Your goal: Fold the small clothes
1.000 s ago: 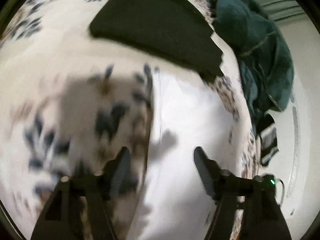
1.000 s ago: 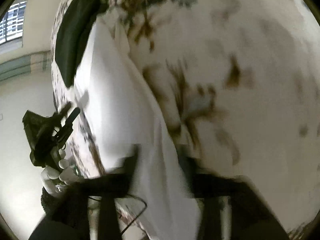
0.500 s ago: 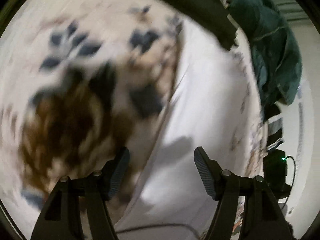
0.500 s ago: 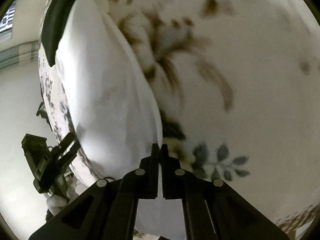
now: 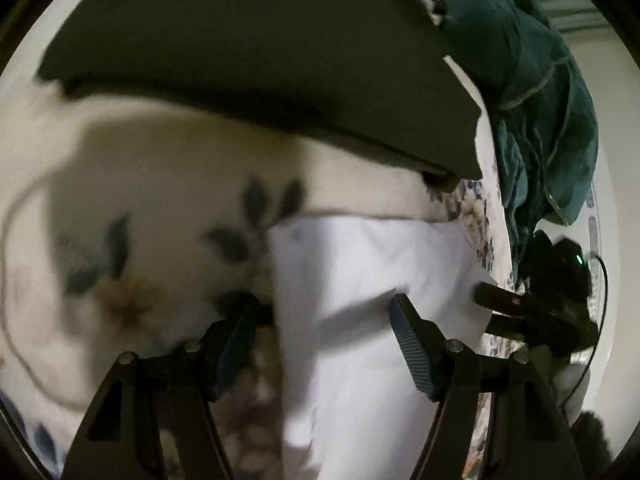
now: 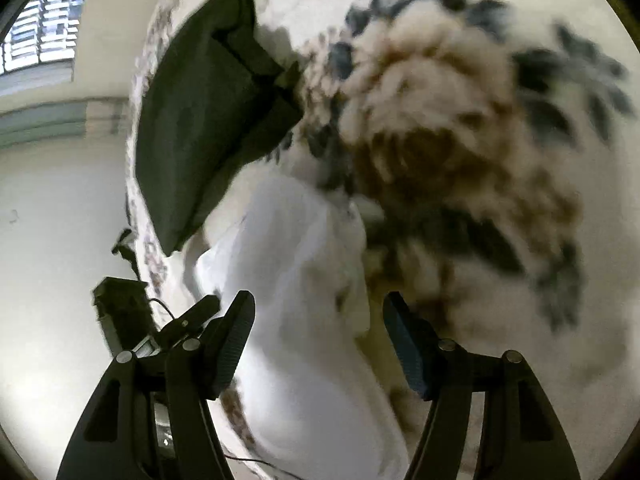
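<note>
A white garment (image 5: 360,280) lies folded on the floral bed cover (image 5: 120,240), its far edge just short of a dark folded garment (image 5: 260,60). My left gripper (image 5: 324,340) hovers open over the white garment's left edge; nothing is pinched. My right gripper (image 6: 320,340) is opening its jaws over the white garment (image 6: 288,280), and the pads do not press the cloth. The dark folded garment (image 6: 200,120) lies beyond. Each gripper shows in the other's view: the right gripper (image 5: 520,312) at the white garment's right corner, the left gripper (image 6: 192,316) at the bed's edge.
A heap of teal clothes (image 5: 540,100) sits at the bed's far right edge. The bed cover (image 6: 460,140) spreads wide to the right with large brown and blue flowers. Pale floor (image 6: 48,240) and a window (image 6: 40,32) lie beyond the bed's left edge.
The right gripper was shut half a second ago and its jaws now stand apart. Both views have swung toward the dark garment, which looms larger. The white garment now looks shorter and folded.
</note>
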Demonstrator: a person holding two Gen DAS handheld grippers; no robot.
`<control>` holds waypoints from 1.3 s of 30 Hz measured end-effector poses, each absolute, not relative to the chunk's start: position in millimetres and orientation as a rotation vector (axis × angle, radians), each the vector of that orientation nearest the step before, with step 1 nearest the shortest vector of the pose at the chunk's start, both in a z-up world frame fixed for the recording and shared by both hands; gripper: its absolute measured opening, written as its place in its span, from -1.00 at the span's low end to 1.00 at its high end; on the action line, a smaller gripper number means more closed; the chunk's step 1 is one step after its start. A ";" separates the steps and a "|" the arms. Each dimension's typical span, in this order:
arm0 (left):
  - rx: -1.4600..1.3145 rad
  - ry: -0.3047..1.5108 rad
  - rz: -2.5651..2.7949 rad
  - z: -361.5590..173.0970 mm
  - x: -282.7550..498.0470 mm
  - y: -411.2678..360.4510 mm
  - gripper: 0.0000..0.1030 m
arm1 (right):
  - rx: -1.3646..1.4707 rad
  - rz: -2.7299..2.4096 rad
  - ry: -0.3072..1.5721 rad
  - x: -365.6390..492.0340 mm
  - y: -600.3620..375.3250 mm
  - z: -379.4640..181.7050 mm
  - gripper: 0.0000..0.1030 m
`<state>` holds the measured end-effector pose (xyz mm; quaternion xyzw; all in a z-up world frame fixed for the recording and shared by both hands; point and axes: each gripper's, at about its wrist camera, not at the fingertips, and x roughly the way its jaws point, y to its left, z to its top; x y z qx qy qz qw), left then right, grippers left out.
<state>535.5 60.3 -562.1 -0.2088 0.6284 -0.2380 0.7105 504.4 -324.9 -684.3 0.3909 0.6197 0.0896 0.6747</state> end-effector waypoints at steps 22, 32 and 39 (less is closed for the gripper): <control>-0.534 1.115 -0.610 -451.7 416.2 88.3 -0.87 | 0.707 0.436 1.165 461.5 -239.8 -577.9 -0.84; -0.755 1.420 -0.474 -517.2 263.7 127.5 0.36 | 0.596 0.515 1.440 277.1 -215.0 -614.4 0.21; -0.823 1.427 -0.305 -515.4 234.5 166.9 0.36 | 0.743 0.515 1.448 228.2 -242.1 -633.1 0.22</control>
